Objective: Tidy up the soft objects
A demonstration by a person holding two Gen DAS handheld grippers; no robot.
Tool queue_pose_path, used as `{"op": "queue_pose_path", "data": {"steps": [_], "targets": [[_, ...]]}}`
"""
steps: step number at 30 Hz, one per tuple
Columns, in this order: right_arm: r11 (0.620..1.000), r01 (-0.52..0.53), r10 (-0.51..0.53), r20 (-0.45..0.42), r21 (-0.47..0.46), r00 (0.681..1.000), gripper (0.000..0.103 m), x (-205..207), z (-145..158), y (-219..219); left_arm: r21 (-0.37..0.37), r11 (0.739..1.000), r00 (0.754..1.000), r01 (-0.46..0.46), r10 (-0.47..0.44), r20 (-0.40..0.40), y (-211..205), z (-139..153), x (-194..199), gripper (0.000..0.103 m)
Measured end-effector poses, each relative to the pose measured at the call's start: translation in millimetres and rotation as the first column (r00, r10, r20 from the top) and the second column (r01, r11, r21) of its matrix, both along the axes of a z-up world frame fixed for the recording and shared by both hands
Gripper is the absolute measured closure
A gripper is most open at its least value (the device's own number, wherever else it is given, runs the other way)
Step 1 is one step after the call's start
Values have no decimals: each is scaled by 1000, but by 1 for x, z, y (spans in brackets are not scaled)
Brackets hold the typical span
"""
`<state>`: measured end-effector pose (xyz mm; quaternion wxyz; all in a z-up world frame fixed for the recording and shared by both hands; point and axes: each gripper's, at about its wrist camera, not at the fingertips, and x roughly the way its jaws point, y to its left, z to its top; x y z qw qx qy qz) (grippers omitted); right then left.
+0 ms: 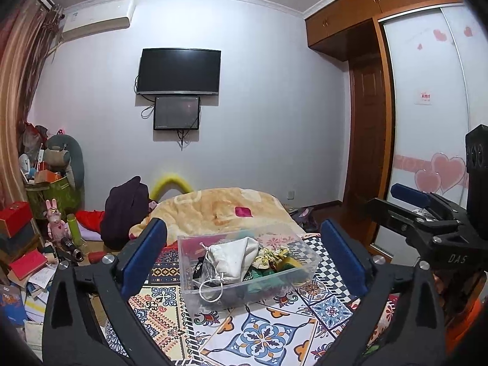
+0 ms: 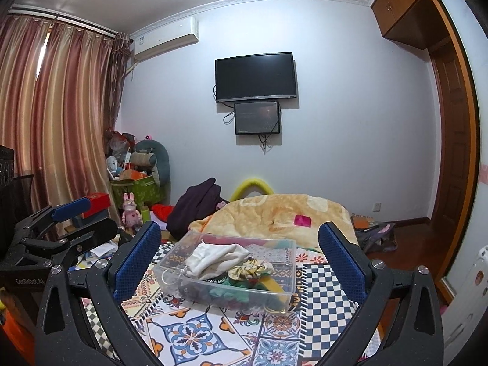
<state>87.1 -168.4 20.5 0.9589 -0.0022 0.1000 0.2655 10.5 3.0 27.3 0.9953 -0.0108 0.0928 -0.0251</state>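
Observation:
A clear plastic bin [image 1: 308,267] [image 2: 291,271] sits on the patterned bedspread [image 1: 259,335] [image 2: 189,335]. Inside lie a white drawstring pouch [image 1: 231,257] [image 2: 213,257], a yellow-white scrunchie [image 1: 270,256] [image 2: 248,268], green cloth [image 1: 259,277] [image 2: 231,286] and dark items. My left gripper [image 1: 244,262] is open and empty, held above the bedspread with the bin between its fingers in view. My right gripper [image 2: 241,262] is open and empty, likewise framing the bin. Each gripper shows at the other view's edge: the right one [image 1: 427,210], the left one [image 2: 70,213].
A peach blanket [image 1: 219,207] [image 2: 283,213] lies bunched behind the bin. A dark garment [image 1: 128,210] [image 2: 195,204] sits left of it. Boxes, books and toys crowd the left floor [image 1: 36,244]. A TV [image 1: 178,71] hangs on the far wall; wardrobe [image 1: 427,122] at right.

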Motion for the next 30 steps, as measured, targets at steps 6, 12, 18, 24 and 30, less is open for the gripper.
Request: {"op": "queue_pose_path", "data": {"steps": [6,12,18,24,30], "targets": [[1000,0,0,-1,0,1000,0,0,0,0,-6,1000,1000,0,0,5,0,1,-2,1],[1000,1,-1,0,2,1000,0,0,0,0,-5,1000,1000,0,0,7,0,2,-3,1],[1000,-2,2,2,2,1000,0,-2,2,1,-4,1000,1000,2,-2,3,-1,2,-2,1],[1000,-1,1,3,3,1000,0,-2,2,1,-2,1000,1000,0,0,3,-2,2,-2,0],[1000,-1,1,4,3,1000,0,-2,2,1,-3,1000,1000,-3,3,1,-2,3,-3,0]]}}
